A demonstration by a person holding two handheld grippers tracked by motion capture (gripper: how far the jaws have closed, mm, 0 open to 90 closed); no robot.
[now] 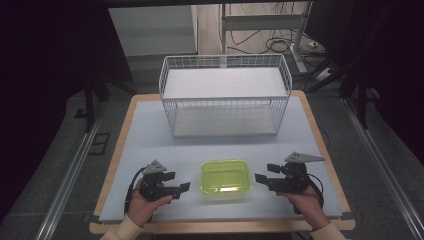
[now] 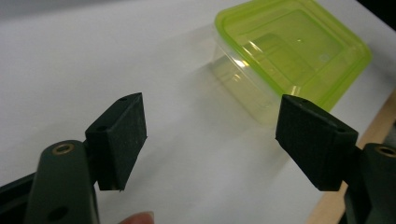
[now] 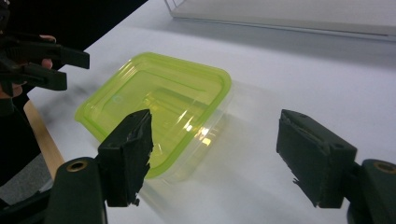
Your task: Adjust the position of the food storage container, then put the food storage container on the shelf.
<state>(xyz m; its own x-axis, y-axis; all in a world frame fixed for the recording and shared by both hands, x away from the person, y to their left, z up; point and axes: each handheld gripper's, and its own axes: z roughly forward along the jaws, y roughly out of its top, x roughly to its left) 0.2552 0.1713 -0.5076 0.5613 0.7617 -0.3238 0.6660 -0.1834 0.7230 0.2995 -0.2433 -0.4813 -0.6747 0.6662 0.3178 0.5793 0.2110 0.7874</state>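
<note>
While both tongs stand open, the lidded box (image 1: 225, 179) lies between left tongs (image 1: 181, 190) and right tongs (image 1: 261, 179), equally near.

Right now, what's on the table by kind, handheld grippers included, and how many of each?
Clear container with a green lid: 1
White wire basket: 1
Handheld grippers: 2, the left gripper and the right gripper, one on each side of the container, both open and holding nothing
Total: 4
</note>
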